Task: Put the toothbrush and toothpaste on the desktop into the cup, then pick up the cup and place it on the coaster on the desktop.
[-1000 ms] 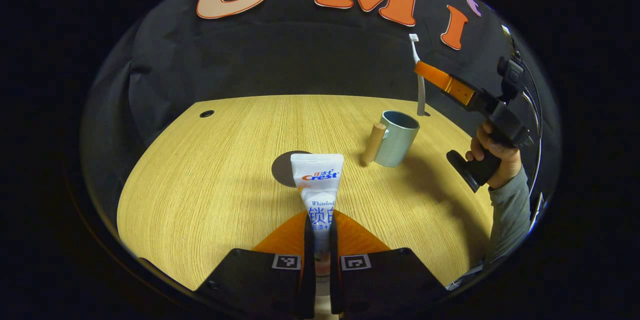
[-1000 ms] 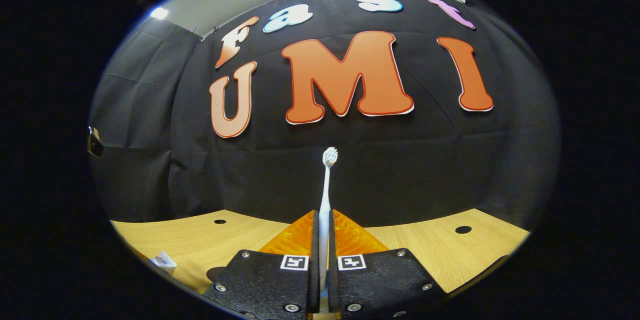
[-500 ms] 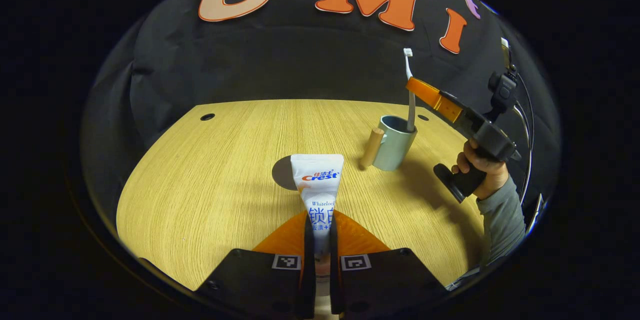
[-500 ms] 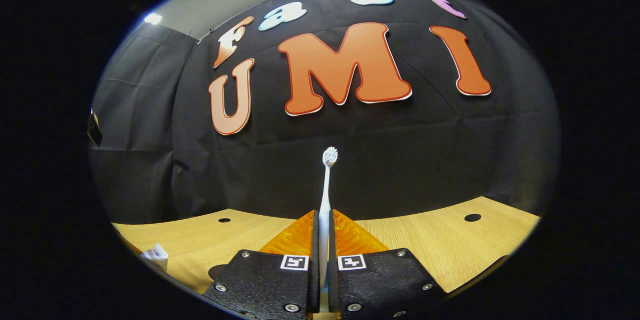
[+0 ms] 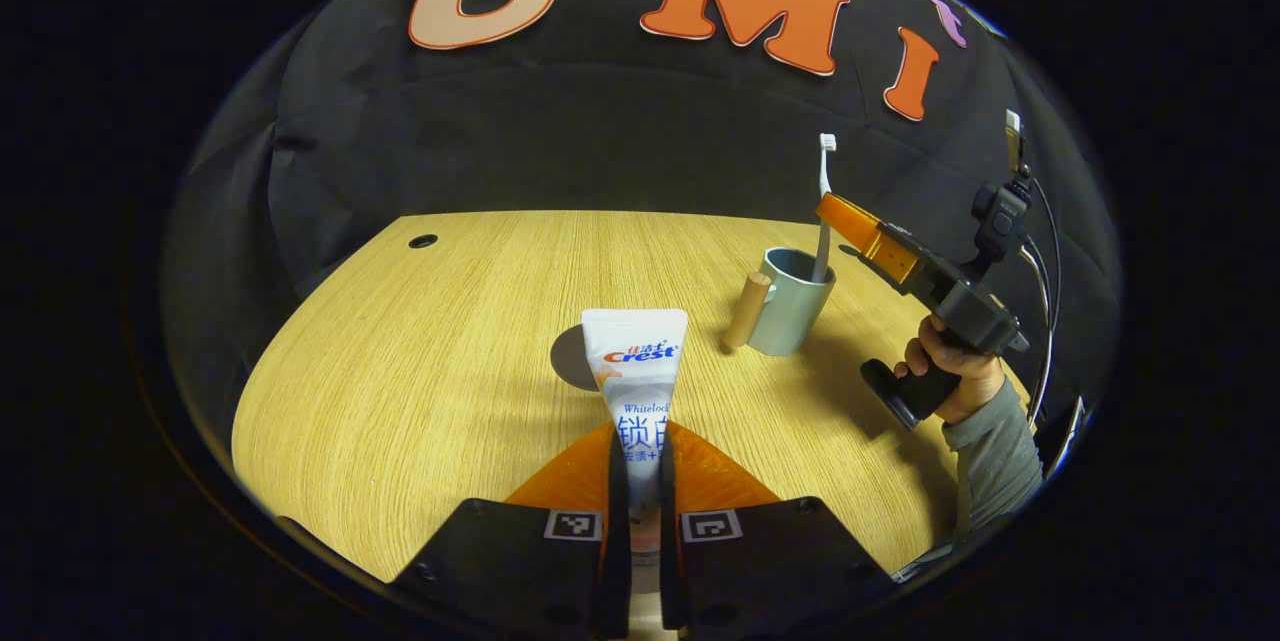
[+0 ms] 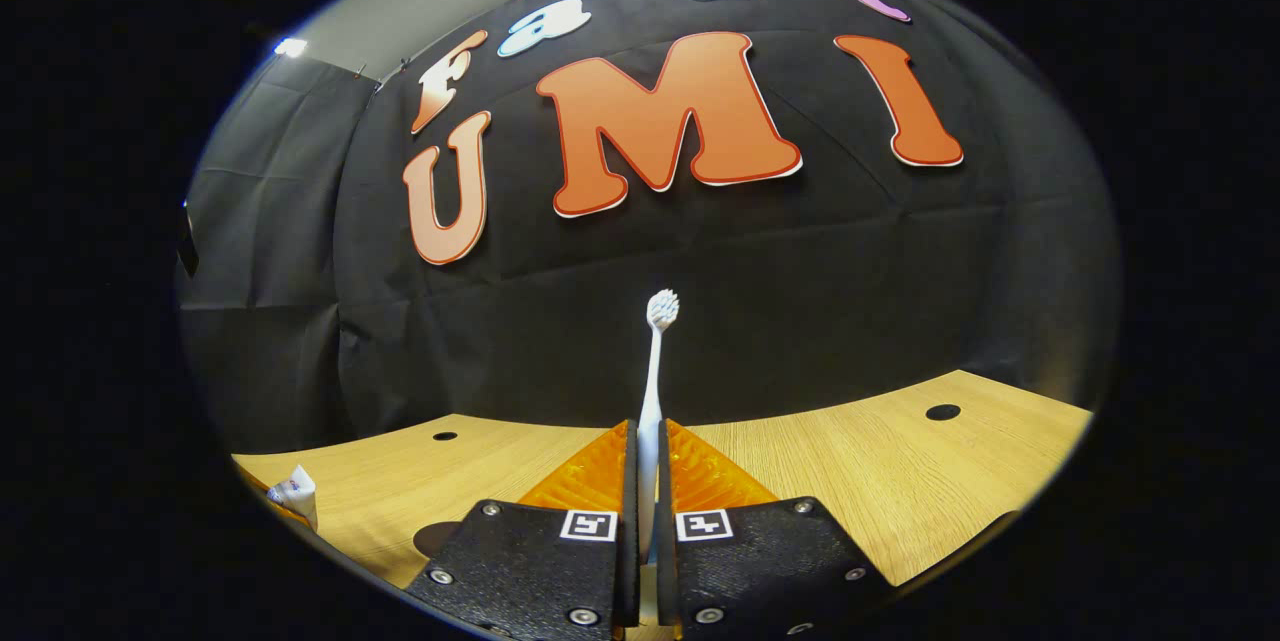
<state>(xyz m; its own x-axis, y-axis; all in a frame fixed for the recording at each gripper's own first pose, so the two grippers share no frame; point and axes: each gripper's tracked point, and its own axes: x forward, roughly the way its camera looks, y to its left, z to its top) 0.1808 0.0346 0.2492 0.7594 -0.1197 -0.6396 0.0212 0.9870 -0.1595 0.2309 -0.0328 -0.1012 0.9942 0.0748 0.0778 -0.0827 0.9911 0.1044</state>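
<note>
In the left gripper view my left gripper (image 5: pixel 639 461) is shut on a white toothpaste tube (image 5: pixel 636 371), held above the wooden desktop (image 5: pixel 420 361). Just behind the tube lies a dark round coaster (image 5: pixel 567 361). To the right stands a grey-blue cup (image 5: pixel 792 301) with a wooden handle. The right gripper (image 5: pixel 838 211), held by a hand, holds a white toothbrush (image 5: pixel 823 211) upright with its lower end inside the cup. In the right gripper view my right gripper (image 6: pixel 648 451) is shut on the toothbrush (image 6: pixel 653 371), bristles up.
The desktop (image 6: pixel 900 481) has small round holes at the far left (image 5: pixel 422 241) and far right (image 6: pixel 942 412). A grey sleeve (image 5: pixel 995 461) reaches in from the right. The toothpaste tube end (image 6: pixel 292 493) and coaster edge (image 6: pixel 436 538) appear at lower left of the right gripper view.
The right gripper has come down and left with the toothbrush, whose lower end went from beside and above the cup into it. My left gripper has held still with the toothpaste.
</note>
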